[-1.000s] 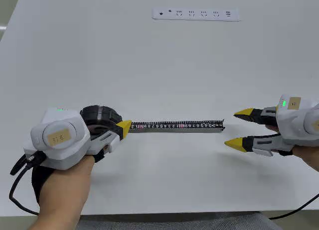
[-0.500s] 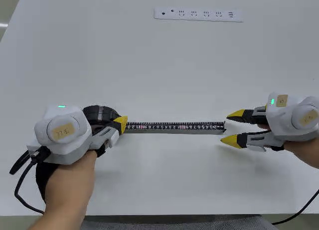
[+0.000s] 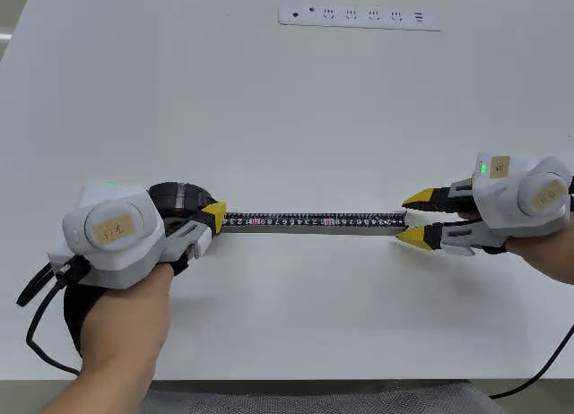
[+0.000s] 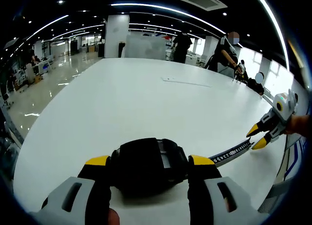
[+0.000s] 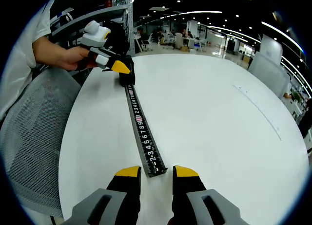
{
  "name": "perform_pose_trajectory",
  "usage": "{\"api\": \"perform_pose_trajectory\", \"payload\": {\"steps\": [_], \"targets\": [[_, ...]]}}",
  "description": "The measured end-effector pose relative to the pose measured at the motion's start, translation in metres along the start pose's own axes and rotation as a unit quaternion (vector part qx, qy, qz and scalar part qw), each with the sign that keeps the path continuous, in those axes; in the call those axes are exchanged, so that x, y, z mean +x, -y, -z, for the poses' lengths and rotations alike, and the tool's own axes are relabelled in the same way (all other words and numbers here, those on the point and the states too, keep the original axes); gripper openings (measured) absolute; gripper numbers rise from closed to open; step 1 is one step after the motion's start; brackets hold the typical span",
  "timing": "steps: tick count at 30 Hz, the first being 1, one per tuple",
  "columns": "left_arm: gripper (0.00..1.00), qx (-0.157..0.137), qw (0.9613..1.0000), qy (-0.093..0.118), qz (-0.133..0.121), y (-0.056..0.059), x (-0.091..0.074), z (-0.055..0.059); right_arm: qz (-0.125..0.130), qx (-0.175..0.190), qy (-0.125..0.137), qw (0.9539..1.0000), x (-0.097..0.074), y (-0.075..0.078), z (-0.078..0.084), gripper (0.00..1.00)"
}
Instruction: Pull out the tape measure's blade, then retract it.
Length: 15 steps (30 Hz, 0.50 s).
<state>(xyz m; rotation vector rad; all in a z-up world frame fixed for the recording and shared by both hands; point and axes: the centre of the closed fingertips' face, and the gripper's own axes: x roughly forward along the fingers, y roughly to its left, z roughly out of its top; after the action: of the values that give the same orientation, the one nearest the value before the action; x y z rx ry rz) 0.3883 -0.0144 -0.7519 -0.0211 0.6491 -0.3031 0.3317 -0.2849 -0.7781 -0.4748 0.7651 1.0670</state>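
Jaws of left gripper (image 4: 149,160) clamp tape measure (image 3: 179,202); right gripper's (image 5: 157,172), narrowly parted, flank the blade (image 3: 309,221) tip.

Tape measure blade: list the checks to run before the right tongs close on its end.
1. Left tongs shut on the tape measure case: ok.
2. Blade pulled out, lying straight on the table: ok.
3. Blade end lies between the tips of the right tongs: ok, by the right gripper view.
4. Right tongs open, one jaw on each side of the blade end, not gripping it: ok.
5. Blade lock on the case on or off: cannot tell.
6. Power strip well away from the blade: ok.
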Motion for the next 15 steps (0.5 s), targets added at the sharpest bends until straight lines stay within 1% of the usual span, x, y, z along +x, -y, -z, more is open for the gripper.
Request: {"api": "perform_pose_trajectory", "payload": {"steps": [6, 15], "targets": [[0.59, 0.003, 1.0000, 0.001, 0.001, -0.0001, 0.0001, 0.0001, -0.008, -0.012, -0.004, 0.9999, 0.0050, -0.0001, 0.0010, 0.17], [0.59, 0.006, 1.0000, 0.000, 0.002, -0.0008, 0.0008, 0.0003, -0.018, -0.025, -0.007, 0.9995, 0.0082, -0.0004, 0.0024, 0.14]]}}
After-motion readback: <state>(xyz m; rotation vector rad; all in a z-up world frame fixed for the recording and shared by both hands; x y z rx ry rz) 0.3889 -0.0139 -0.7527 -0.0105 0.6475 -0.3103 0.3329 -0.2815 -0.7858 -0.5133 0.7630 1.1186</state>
